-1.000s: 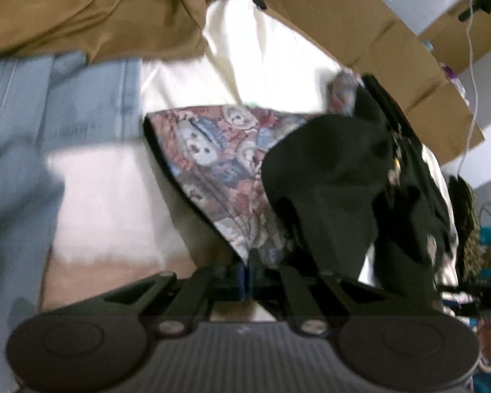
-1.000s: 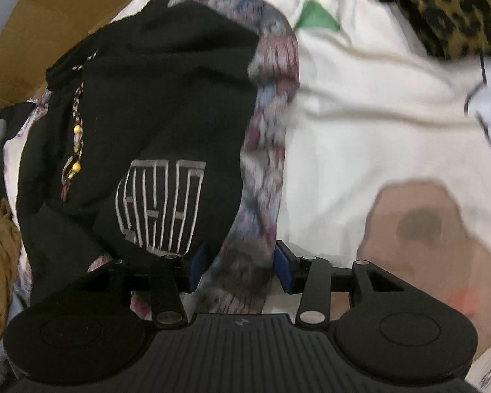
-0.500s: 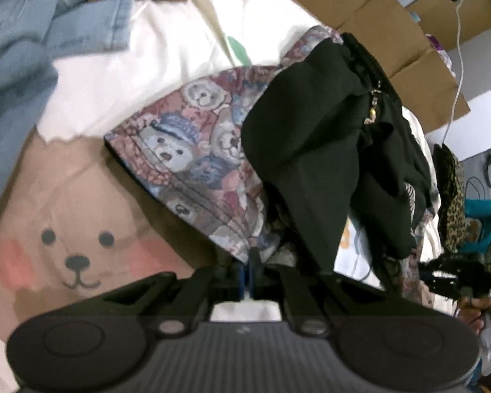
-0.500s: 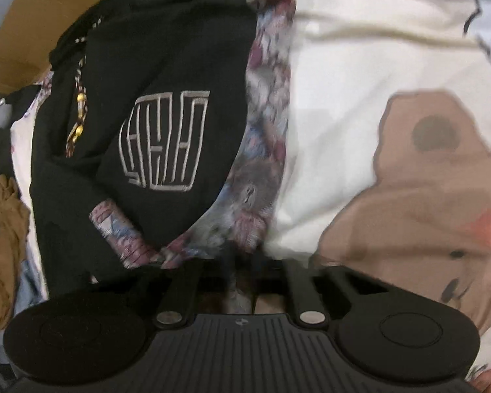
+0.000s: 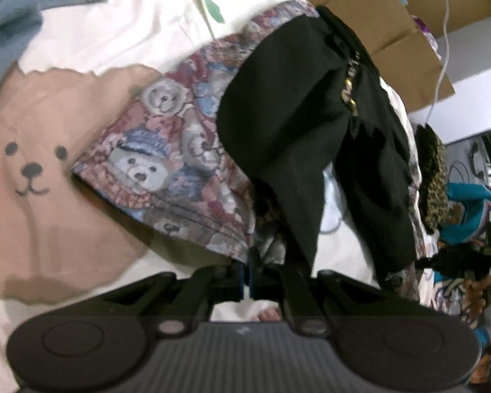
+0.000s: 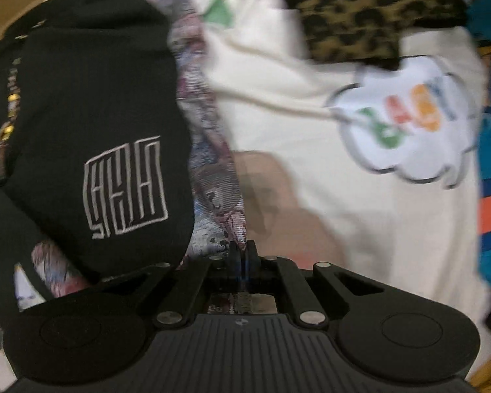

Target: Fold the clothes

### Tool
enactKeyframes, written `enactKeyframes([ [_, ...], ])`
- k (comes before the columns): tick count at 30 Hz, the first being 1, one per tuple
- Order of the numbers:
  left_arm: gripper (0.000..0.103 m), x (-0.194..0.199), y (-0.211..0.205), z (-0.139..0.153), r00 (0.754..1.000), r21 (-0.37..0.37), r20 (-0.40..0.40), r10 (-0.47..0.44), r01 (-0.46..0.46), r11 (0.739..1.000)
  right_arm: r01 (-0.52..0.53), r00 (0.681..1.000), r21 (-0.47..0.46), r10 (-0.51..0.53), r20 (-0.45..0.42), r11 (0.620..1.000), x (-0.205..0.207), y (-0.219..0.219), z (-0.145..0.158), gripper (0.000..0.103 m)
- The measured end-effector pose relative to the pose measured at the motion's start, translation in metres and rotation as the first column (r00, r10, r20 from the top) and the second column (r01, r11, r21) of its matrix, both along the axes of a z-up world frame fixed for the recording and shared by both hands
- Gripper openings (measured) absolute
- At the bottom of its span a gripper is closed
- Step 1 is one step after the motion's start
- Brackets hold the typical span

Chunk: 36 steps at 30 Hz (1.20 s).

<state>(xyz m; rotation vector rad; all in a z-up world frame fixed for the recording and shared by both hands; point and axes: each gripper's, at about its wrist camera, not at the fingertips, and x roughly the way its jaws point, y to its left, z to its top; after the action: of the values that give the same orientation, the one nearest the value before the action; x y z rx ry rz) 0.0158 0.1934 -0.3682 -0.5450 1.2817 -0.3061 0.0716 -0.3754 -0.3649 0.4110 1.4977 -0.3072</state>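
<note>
Both jaws were clenched on the bear-print garment (image 5: 167, 163): my left gripper (image 5: 247, 275) at its hem, low centre, my right gripper (image 6: 243, 255) on its edge beside the black lining (image 6: 91, 104). I judged even tension would keep the fold straight over the bedsheet (image 6: 311, 137).

The right gripper (image 6: 243, 255), whose jaws stood apart around the edge of the bear-print garment (image 6: 212, 177) a second ago, now has them pressed together on that edge. Ahead of it the cream sheet's cloud-shaped patch (image 6: 406, 118) with coloured letters and the leopard-print cloth (image 6: 360, 9) now fill more of its view. Ahead of the left gripper (image 5: 245, 271), the denim (image 5: 13, 3) now sits far off at the upper left, and the sheet's bear face (image 5: 29, 170) has come into view to its left.
</note>
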Motion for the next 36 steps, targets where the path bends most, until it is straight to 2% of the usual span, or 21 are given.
enactKeyframes([
  [7, 0.003, -0.002, -0.002, 0.005, 0.999, -0.005, -0.002, -0.045, 0.045, 0.999, -0.046, 0.998, -0.112, 0.041, -0.043, 0.993, 0.004, -0.018, 0.011, 0.000],
  [10, 0.002, 0.002, 0.000, 0.007, 0.999, -0.007, -0.008, -0.049, 0.049, 0.999, -0.057, 0.998, -0.152, 0.051, -0.044, 0.987, -0.008, -0.032, 0.019, 0.000],
  [12, 0.003, 0.007, -0.001, 0.006, 0.998, -0.006, -0.030, -0.058, 0.058, 0.998, -0.032, 0.999, -0.152, 0.026, -0.042, 0.988, -0.009, -0.040, 0.018, 0.000],
  [14, 0.005, 0.012, -0.001, 0.004, 0.995, 0.010, -0.069, -0.076, 0.077, 0.997, 0.009, 0.999, -0.114, -0.012, -0.032, 0.993, -0.012, -0.051, 0.016, 0.001],
  [15, 0.005, 0.014, 0.001, 0.005, 0.993, 0.018, -0.082, -0.082, 0.083, 0.996, 0.020, 0.999, -0.100, -0.023, -0.025, 0.995, -0.012, -0.054, 0.015, 0.004],
  [17, 0.010, 0.017, 0.007, 0.013, 0.992, 0.043, -0.084, -0.094, 0.098, 0.994, 0.019, 1.000, -0.102, -0.020, -0.009, 0.995, -0.011, -0.055, 0.019, 0.016],
  [18, 0.015, 0.018, 0.011, 0.018, 0.992, 0.059, -0.082, -0.098, 0.103, 0.993, 0.017, 1.000, -0.101, -0.016, 0.006, 0.995, -0.010, -0.055, 0.023, 0.031],
  [19, 0.016, 0.019, 0.017, 0.024, 0.993, 0.076, -0.076, -0.095, 0.100, 0.992, 0.015, 1.000, -0.097, -0.012, 0.029, 0.995, -0.008, -0.056, 0.028, 0.040],
  [20, 0.017, 0.020, 0.025, 0.030, 0.994, 0.086, -0.065, -0.087, 0.093, 0.992, 0.010, 0.999, -0.094, -0.005, 0.051, 0.996, -0.006, -0.057, 0.032, 0.043],
  [26, 0.021, 0.045, 0.058, 0.059, 0.997, 0.145, 0.037, -0.072, 0.066, 0.987, -0.057, 0.981, -0.079, 0.071, 0.180, 0.995, 0.024, -0.056, 0.055, 0.043],
  [30, 0.022, 0.079, 0.057, 0.063, 0.992, 0.185, 0.100, -0.079, 0.060, 0.981, -0.066, 0.960, -0.073, 0.083, 0.267, 0.995, 0.047, -0.056, 0.063, 0.043],
  [36, 0.023, 0.138, 0.044, 0.059, 0.979, 0.188, 0.185, -0.090, 0.055, 0.981, -0.095, 0.932, -0.093, 0.121, 0.341, 0.991, 0.093, -0.049, 0.066, 0.043],
])
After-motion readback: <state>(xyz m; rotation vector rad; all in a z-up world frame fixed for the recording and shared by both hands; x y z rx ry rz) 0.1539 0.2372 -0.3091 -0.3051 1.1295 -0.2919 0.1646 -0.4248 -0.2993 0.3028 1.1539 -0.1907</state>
